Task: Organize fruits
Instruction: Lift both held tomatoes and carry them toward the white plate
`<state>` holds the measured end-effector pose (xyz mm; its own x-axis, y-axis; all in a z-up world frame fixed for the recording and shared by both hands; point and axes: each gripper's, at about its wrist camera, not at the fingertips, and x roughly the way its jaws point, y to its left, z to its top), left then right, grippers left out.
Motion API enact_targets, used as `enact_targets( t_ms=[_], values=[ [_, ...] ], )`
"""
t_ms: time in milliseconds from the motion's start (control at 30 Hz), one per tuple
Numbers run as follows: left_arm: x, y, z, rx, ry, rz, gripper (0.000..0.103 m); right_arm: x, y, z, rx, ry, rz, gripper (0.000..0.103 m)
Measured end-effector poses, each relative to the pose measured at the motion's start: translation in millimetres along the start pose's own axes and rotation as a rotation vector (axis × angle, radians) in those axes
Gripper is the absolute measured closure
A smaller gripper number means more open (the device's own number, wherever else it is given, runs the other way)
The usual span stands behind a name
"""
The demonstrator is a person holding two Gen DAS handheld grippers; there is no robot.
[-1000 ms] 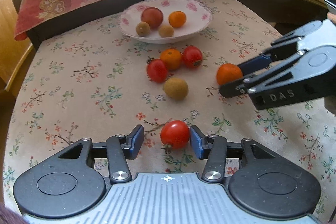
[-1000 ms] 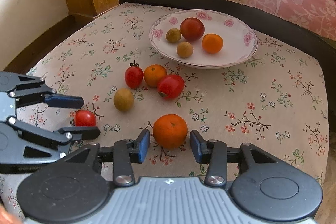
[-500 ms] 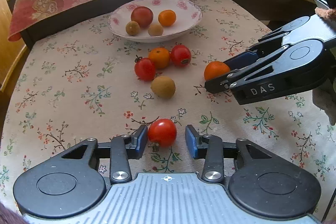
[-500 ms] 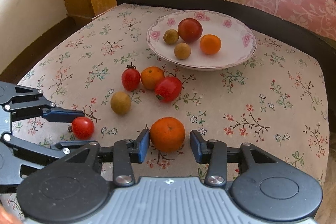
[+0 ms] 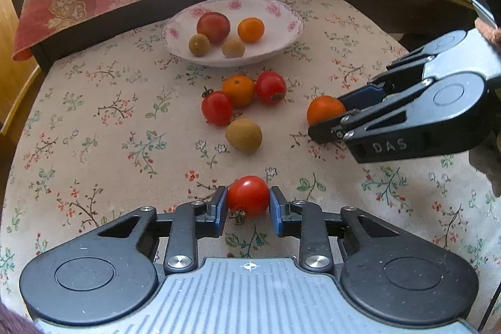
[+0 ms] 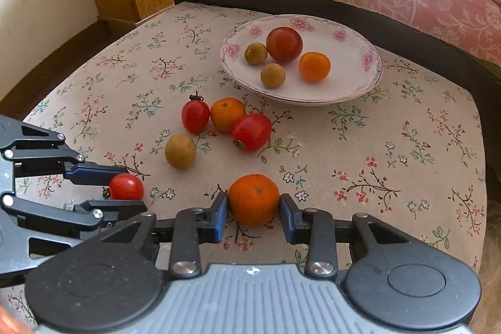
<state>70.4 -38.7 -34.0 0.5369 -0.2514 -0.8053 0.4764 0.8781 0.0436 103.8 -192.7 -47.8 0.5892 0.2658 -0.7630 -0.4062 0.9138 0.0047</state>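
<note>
The left gripper (image 5: pixel 248 202) has just been closing, and its blue pads now press both sides of a small red tomato (image 5: pixel 247 195) that sits on the flowered tablecloth (image 5: pixel 94 121). The right gripper (image 6: pixel 253 210) has just been closing too, and its pads touch an orange mandarin (image 6: pixel 253 198), also resting on the cloth. Both fruits are gripped but not yet lifted, so the step in hand looks like a double pickup, with the carry to come.

The next move probably calls for raising each fruit straight up and clear of the cloth, then bringing it over the floral plate (image 6: pixel 360 89) at the far side and setting it down in a free spot, since the plate already holds a dark red tomato (image 6: pixel 284 44), a small orange (image 6: pixel 314 66) and two brown longans. The tomato is soft, so the grip should stay gentle.

Between grippers and plate lie two more tomatoes, another mandarin (image 6: pixel 227 114) and a loose longan (image 6: pixel 180 151), which the carry should pass over.

The undersides of the held fruits are hidden, so whether either has lifted slightly is hard to tell. The person is cut off, showing only as blurred slivers at the picture edges
</note>
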Motion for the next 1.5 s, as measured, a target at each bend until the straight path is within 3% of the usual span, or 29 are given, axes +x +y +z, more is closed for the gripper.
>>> enact_targets(
  t_ms=[1033, 1500],
  values=[
    [-2, 4, 34, -0.039, -0.084, 0.042, 0.067, -21, 3, 8, 0.013, -0.063, -0.001, 0.065],
    [-1, 9, 64, -0.047, -0.137, 0.065, 0.068, -26, -10, 31, 0.047, -0.122, -0.053, 0.065]
  ],
)
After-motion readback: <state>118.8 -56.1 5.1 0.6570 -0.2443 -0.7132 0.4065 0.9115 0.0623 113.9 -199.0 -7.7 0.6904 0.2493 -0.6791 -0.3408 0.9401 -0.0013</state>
